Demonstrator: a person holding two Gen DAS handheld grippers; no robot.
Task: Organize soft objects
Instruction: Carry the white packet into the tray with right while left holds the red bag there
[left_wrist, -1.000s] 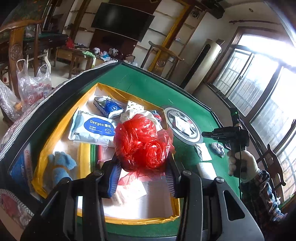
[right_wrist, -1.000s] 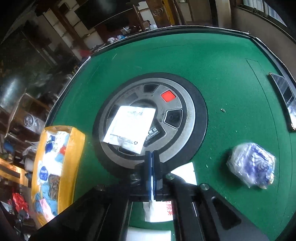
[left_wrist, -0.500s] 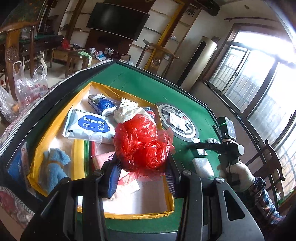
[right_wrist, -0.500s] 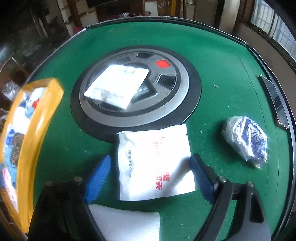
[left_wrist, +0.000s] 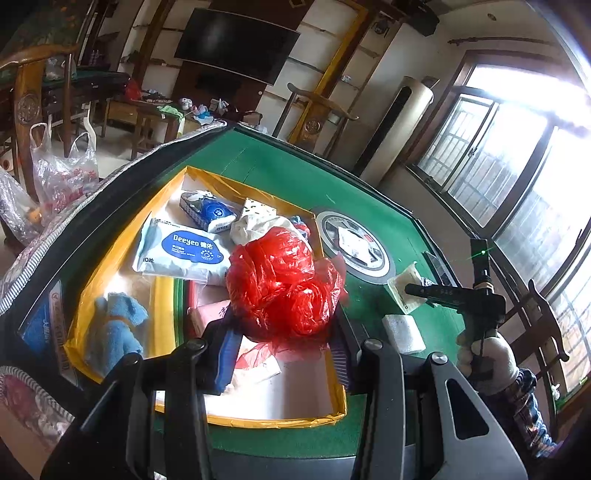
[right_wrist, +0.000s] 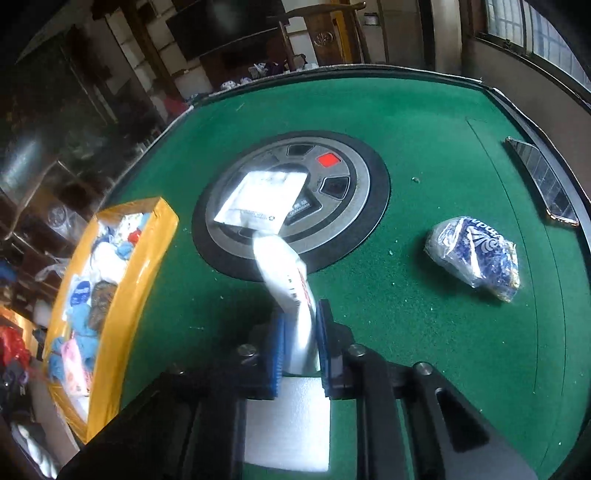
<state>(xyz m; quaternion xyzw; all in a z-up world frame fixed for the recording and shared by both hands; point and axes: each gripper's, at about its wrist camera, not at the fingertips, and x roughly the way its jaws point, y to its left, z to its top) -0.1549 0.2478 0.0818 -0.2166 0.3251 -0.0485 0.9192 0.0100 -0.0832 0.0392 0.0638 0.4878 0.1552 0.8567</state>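
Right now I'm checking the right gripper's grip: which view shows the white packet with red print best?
The right wrist view: the white packet stands pinched between the right gripper's blue pads. The left wrist view shows it small and distant.

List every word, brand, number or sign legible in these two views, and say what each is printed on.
"Deeyeo": blue oval label on the white wet-wipes pack in the yellow-rimmed box.
"10": lower left corner of the same pack; what follows is unclear.
Small print under "Deeyeo": too small to read.
Red characters on the white packet in the right gripper: blurred.
Print on the white sachet on the round hub: too small.
Lettering on the blue-and-white bag: unreadable.
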